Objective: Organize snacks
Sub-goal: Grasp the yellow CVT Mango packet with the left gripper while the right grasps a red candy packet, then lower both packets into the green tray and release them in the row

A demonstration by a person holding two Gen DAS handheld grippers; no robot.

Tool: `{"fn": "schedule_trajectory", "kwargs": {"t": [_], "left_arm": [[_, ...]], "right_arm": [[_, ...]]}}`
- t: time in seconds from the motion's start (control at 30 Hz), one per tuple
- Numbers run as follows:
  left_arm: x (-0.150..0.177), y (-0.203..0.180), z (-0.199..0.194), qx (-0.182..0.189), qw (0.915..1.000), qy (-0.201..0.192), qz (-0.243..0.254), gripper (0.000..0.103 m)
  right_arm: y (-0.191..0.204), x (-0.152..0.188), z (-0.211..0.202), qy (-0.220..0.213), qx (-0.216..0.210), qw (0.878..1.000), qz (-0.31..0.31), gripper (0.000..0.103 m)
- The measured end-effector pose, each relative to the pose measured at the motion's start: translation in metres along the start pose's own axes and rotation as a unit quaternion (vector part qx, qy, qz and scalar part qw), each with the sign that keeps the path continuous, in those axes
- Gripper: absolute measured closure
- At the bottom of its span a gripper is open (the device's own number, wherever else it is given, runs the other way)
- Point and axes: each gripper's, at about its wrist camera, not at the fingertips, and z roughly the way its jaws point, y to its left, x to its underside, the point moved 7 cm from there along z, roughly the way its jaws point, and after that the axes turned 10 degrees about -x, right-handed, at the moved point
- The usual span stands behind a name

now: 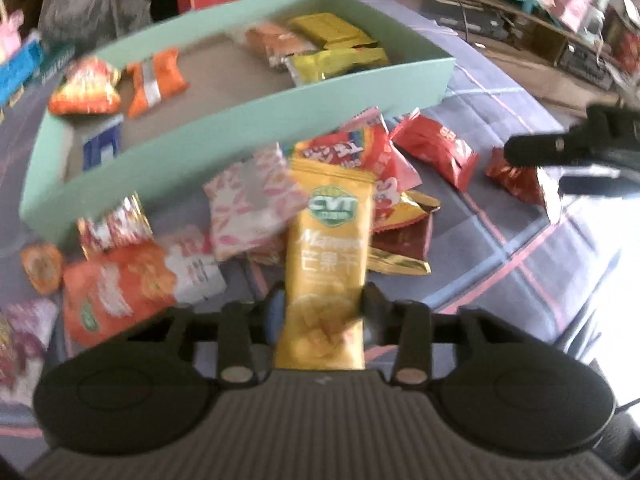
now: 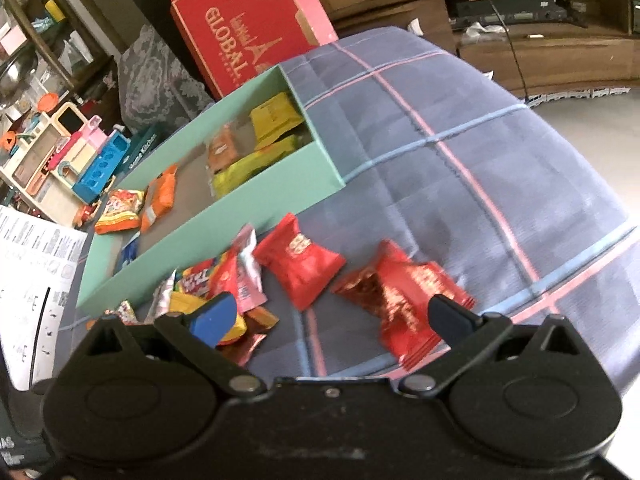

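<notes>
My left gripper [image 1: 322, 300] is shut on a yellow mango snack packet [image 1: 328, 248], which stands upright between the pads above a pile of loose snacks [image 1: 248, 208]. Behind the pile lies a mint green box [image 1: 256, 116] with yellow packets [image 1: 336, 32] at its right end and orange ones [image 1: 156, 80] at its left. My right gripper [image 2: 332, 314] is open just above the cloth; a crinkled red packet [image 2: 404, 292] lies by its right finger, untouched. A second red packet [image 2: 300, 264] lies nearer the box [image 2: 256, 216]. The right gripper [image 1: 536, 166] also shows at the left wrist view's right edge.
A blue plaid cloth [image 2: 480, 160] covers the surface. Behind the box stands a red gift box [image 2: 248, 32]. A toy kitchen set [image 2: 80, 152] and a printed sheet [image 2: 32, 272] are at the left. Cluttered wooden shelves [image 2: 520, 20] run along the back right.
</notes>
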Motion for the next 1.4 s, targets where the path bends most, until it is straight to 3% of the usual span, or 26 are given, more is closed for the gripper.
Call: {"fn": "schedule_trajectory", "kwargs": {"t": [0.17, 0.33, 0.57, 0.63, 0.67, 0.7, 0.83, 1.07, 1.23, 1.4], "left_arm": [[0.003, 0.016, 0.001, 0.024, 0.9995, 0.006, -0.022, 0.064], [0.005, 0.023, 0.002, 0.034, 0.999, 0.004, -0.03, 0.064], [0.004, 0.024, 0.003, 0.035, 0.9988, -0.001, -0.033, 0.062], [0.004, 0.022, 0.003, 0.032, 0.999, -0.003, -0.032, 0.061], [0.003, 0.021, 0.003, 0.029, 0.9991, -0.004, -0.03, 0.061], [0.003, 0.02, 0.003, 0.026, 0.9993, -0.005, -0.026, 0.061], [0.007, 0.019, -0.001, 0.028, 0.9992, -0.004, -0.028, 0.067], [0.013, 0.022, -0.019, 0.054, 0.9978, -0.006, -0.037, 0.068], [0.01, 0.015, -0.044, 0.081, 0.9956, -0.031, -0.036, 0.068], [-0.013, 0.03, -0.068, 0.08, 0.993, -0.07, -0.053, 0.068]], "right_arm": [[-0.004, -0.006, 0.002, -0.006, 0.0, 1.0, -0.009, 0.0], [-0.004, -0.014, 0.014, -0.006, 0.026, 0.998, -0.063, 0.0], [-0.008, 0.002, 0.034, 0.031, 0.054, 0.988, -0.141, 0.023], [-0.004, 0.005, 0.035, 0.032, 0.073, 0.982, -0.172, 0.037], [-0.002, 0.006, 0.035, 0.031, 0.082, 0.98, -0.18, 0.05], [0.0, 0.006, 0.035, 0.031, 0.096, 0.977, -0.189, 0.055], [0.002, 0.006, 0.033, 0.034, 0.1, 0.979, -0.175, 0.058], [0.01, 0.011, 0.016, 0.024, 0.066, 0.988, -0.135, 0.058], [0.02, 0.004, -0.001, 0.011, 0.049, 0.991, -0.124, 0.058], [0.04, -0.012, -0.012, -0.008, 0.029, 0.992, -0.123, 0.058]]}}
